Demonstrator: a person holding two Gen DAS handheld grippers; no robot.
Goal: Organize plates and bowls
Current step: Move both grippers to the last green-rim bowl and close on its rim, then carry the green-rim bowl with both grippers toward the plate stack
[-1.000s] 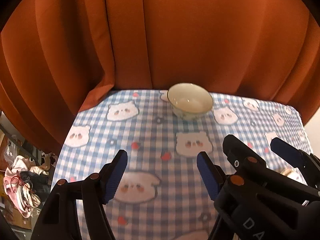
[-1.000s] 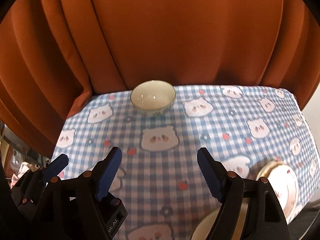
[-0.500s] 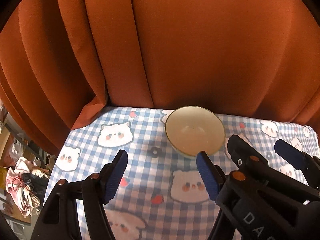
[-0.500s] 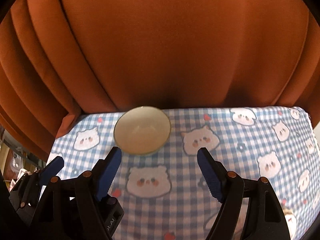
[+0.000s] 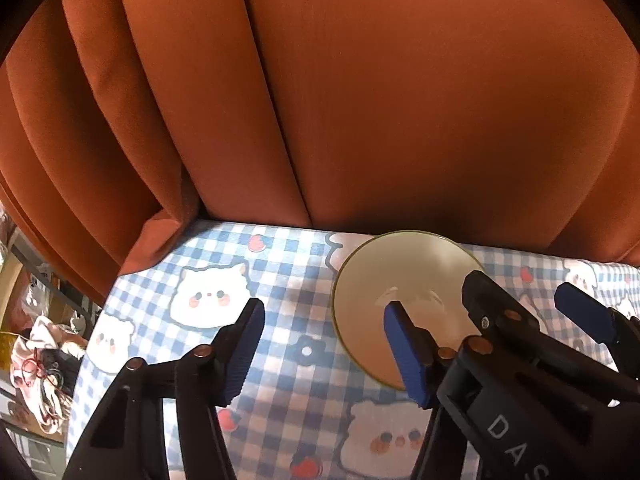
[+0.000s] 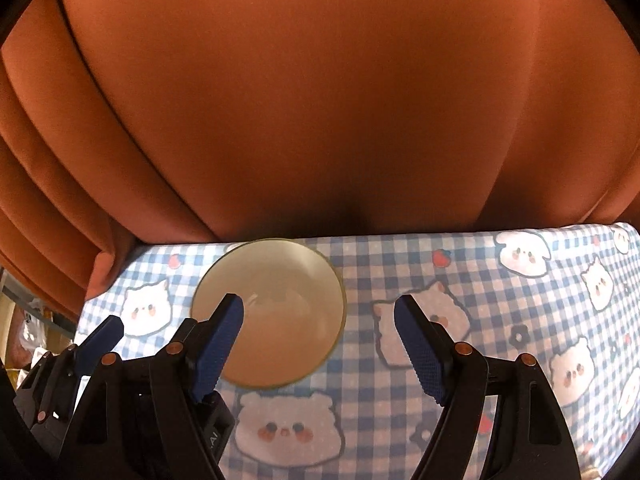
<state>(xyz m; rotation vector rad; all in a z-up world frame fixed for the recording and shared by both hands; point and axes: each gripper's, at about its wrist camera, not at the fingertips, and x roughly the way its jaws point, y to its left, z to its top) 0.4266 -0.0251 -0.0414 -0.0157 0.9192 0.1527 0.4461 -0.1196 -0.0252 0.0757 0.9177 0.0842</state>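
A cream bowl with a thin gold rim stands upright on the checked cloth close to the curtain. My left gripper hovers at its left side. Its jaws are closing, with the bowl's left rim between them; one blue pad is over the bowl's inside, the other outside, neither pressing. In the right wrist view the same bowl lies under my right gripper, which is open and straddles the bowl's right rim without touching it. The two grippers are side by side.
The blue-and-white checked tablecloth with bear faces covers the table. An orange curtain hangs right behind the bowl and folds onto the table's far left corner. Clutter lies below the table's left edge.
Both grippers have moved forward and down to the bowl, which now looks much larger and sits under their fingers. The left jaws have narrowed. The plates at lower right have left the view.
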